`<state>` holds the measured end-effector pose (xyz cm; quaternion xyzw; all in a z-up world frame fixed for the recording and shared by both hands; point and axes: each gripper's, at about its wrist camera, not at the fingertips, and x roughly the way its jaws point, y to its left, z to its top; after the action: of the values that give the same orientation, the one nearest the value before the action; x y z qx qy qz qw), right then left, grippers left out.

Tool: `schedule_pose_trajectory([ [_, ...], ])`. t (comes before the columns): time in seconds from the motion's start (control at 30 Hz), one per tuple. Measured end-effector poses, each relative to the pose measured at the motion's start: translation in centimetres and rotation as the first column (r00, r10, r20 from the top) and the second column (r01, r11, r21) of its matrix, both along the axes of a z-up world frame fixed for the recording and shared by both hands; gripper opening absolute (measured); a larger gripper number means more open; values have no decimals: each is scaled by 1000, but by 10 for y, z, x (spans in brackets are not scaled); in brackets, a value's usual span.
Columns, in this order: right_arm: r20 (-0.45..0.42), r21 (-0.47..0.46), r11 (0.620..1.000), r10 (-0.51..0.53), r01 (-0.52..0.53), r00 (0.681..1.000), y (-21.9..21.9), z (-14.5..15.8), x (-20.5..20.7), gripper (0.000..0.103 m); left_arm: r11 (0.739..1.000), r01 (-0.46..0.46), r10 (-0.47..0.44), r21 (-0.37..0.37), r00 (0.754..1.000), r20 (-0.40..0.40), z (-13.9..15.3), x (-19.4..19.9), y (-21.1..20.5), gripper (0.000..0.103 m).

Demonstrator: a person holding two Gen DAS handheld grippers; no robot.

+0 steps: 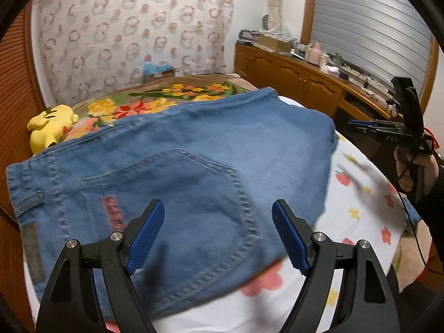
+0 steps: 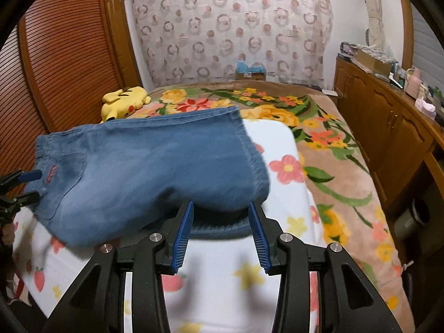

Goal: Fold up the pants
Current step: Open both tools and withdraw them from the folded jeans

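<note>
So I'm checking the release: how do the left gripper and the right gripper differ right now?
The left gripper stands wide open, while the right gripper is narrower. The left gripper hovers over the back pocket of the jeans with its pads off the cloth; the right gripper has a folded edge of the jeans between its fingers, apparently not pinched. Both have blue pads and point down at the bed.

The folded pants [image 1: 177, 166] lie on a sheet [image 1: 358, 208] on the bed [image 2: 333, 149], ahead of the left fingers [image 1: 147, 236]; their near fold sits between the right fingers [image 2: 183, 233], a plush toy [image 2: 125, 102] behind
</note>
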<state>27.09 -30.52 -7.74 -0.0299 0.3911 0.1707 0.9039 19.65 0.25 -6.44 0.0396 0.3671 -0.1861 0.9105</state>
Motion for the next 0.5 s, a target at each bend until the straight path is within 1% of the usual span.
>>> schedule_pose_trajectory([
  [0.2,12,21,999,26,-27,1000,5,0,-28,43,999,32,-32,10,999,-4,-2,-14,-18,81],
  [0.5,24,52,997,59,-60,998,7,-9,-58,43,998,29,-29,48,1000,7,-8,-37,-32,81],
])
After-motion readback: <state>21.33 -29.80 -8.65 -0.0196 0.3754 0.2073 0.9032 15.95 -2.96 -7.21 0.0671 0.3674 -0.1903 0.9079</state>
